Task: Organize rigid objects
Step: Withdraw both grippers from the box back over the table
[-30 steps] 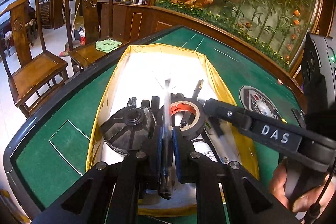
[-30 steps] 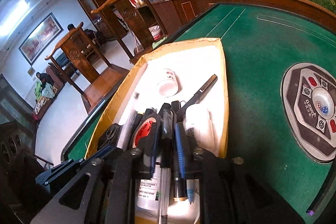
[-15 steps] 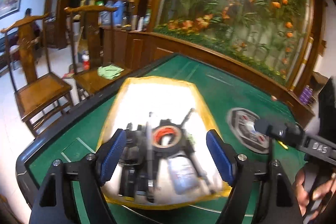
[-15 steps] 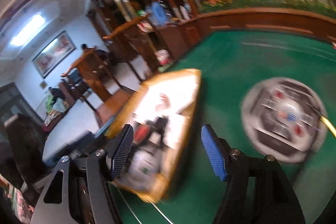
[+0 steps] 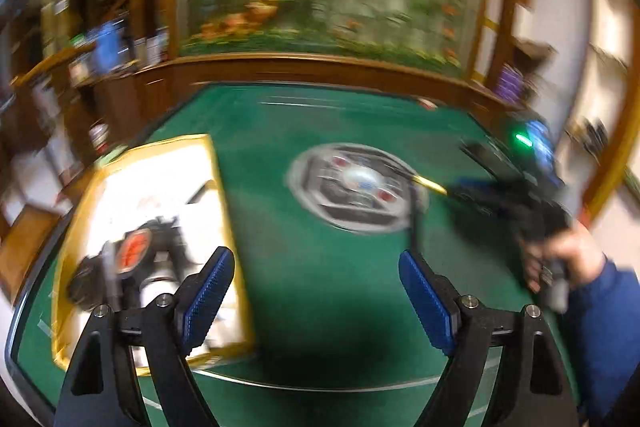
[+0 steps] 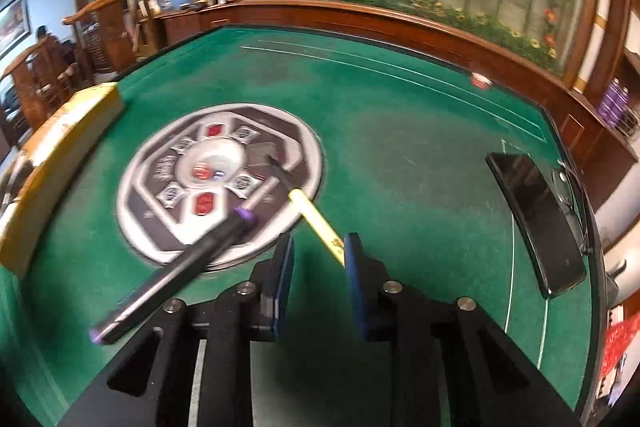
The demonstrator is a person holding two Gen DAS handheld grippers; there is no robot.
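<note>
Yellow pen (image 6: pixel 316 223) and black pen (image 6: pixel 176 267) lie loose on the table (image 6: pixel 400 147), beside the box (image 5: pixel 224 211) already holding items. Right gripper (image 6: pixel 318 255) half-open around the yellow pen; left gripper (image 5: pixel 316 279) wide, empty.

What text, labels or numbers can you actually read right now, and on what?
None can be read now.
Round control panel at the table's centre: button markings blurred.
Red-labelled tape roll in the yellow box: print smeared.
Yellow pen near the right gripper: marks too small.
</note>
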